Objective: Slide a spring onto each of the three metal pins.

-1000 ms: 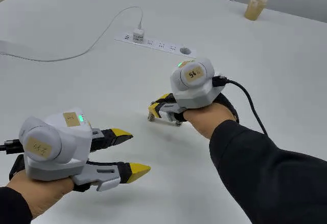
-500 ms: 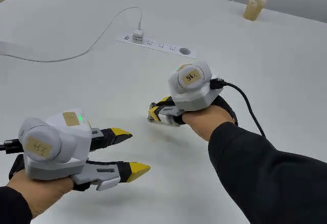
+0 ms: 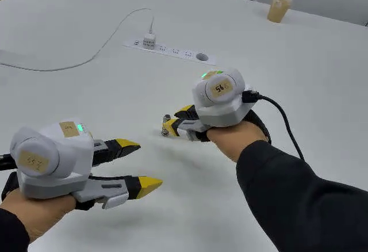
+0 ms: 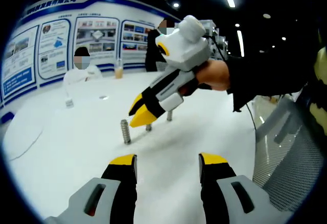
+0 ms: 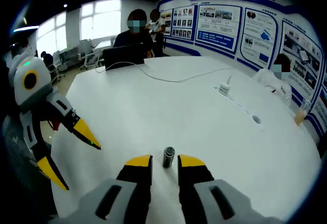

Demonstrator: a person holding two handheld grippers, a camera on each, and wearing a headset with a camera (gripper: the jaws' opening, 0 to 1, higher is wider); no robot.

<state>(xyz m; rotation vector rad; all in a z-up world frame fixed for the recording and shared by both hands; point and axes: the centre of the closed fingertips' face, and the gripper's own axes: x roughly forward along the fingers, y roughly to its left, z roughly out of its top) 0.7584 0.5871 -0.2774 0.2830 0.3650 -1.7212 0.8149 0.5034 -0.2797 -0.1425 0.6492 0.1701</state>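
While the left gripper (image 3: 138, 164) hangs nearest, jaws wide and empty, probably parked clear of the work, the right gripper (image 5: 164, 162) sits low on the table (image 3: 86, 91). Its jaws are narrow, tips flanking an upright spring (image 5: 168, 157) without visibly pinching it, likely to seat it on its pin. Another pin (image 4: 148, 128) and a third (image 4: 169, 115) stand just beside; whether they carry springs is too small to tell. Beyond lie a power strip (image 3: 172, 51), a cup (image 3: 280, 2), seated people (image 5: 134, 42) and blue posters (image 5: 225, 24).
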